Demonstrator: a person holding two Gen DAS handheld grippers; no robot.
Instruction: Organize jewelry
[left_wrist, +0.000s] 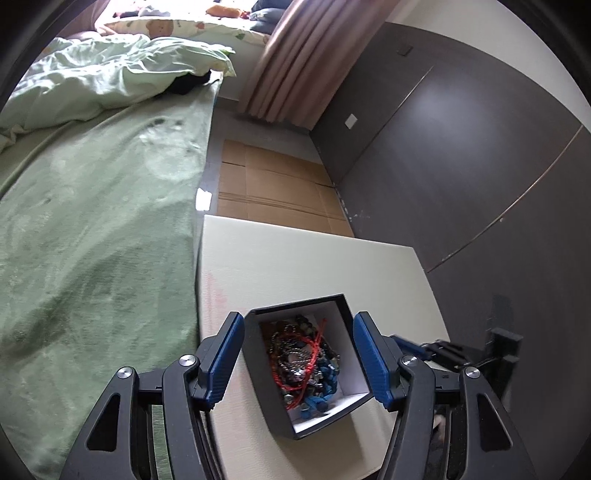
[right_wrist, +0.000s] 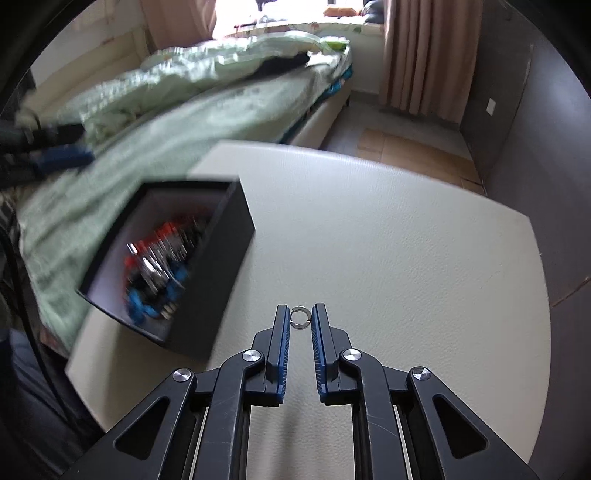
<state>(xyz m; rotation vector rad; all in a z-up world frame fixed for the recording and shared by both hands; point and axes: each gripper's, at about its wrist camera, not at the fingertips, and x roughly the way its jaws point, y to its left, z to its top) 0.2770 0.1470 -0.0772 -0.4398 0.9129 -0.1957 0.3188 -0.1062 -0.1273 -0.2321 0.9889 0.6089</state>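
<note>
Green bed (left_wrist: 92, 229) (rumpled), pink curtains (left_wrist: 295, 62).

ring (right_wrist: 300, 316): shiny metal | box (right_wrist: 218, 266): matt black card | table (right_wrist: 388, 240): matt, finely textured | blanket (left_wrist: 92, 240): fuzzy cloth

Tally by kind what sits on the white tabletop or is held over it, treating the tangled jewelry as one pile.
Black box: 1
Tangled jewelry pile: 1
Small silver ring, between the right gripper fingers: 1
Total: 3

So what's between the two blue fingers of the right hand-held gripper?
A small silver ring, pinched at the fingertips of the right hand-held gripper, seen in the right wrist view.
</note>
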